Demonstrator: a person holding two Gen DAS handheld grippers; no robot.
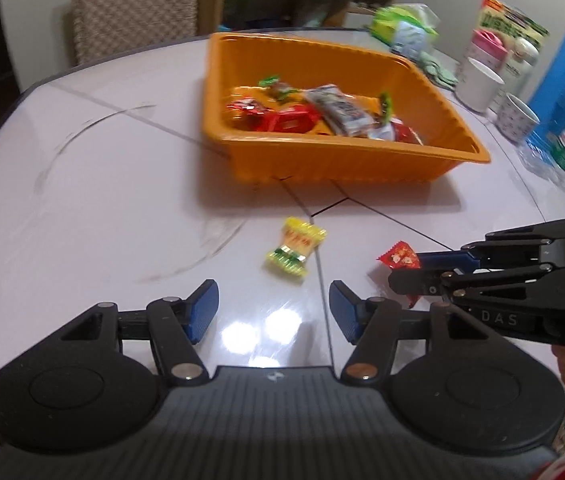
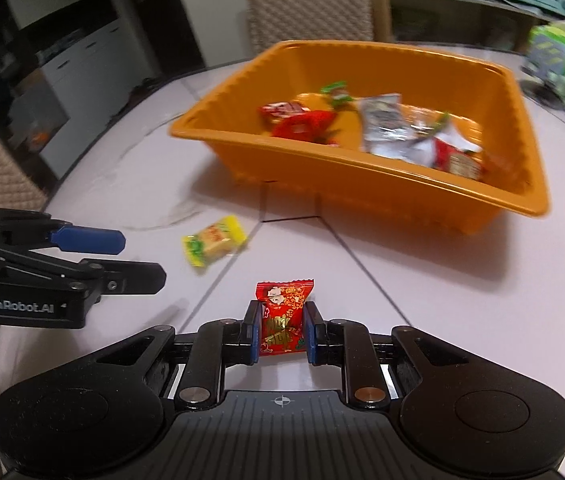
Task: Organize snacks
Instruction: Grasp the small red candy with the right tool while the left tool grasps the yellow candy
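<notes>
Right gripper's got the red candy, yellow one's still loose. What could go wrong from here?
1. The right gripper pinches only the lower half of the small red foil candy packet; it may slip out before reaching the orange plastic tray.
2. The open left gripper must close squarely on the yellow wrapped candy, or it may skid across the glossy table.

An orange tray (image 2: 362, 184) with ribbed walls stands on the table, holding a loose heap of wrapped snacks (image 2: 382, 132), red, silver and green. In front of the tray a yellow candy (image 2: 214, 242) lies flat. Nearer than that, also before the tray, a red printed candy (image 2: 282, 320) stands upright, pinched at its sides.
</notes>
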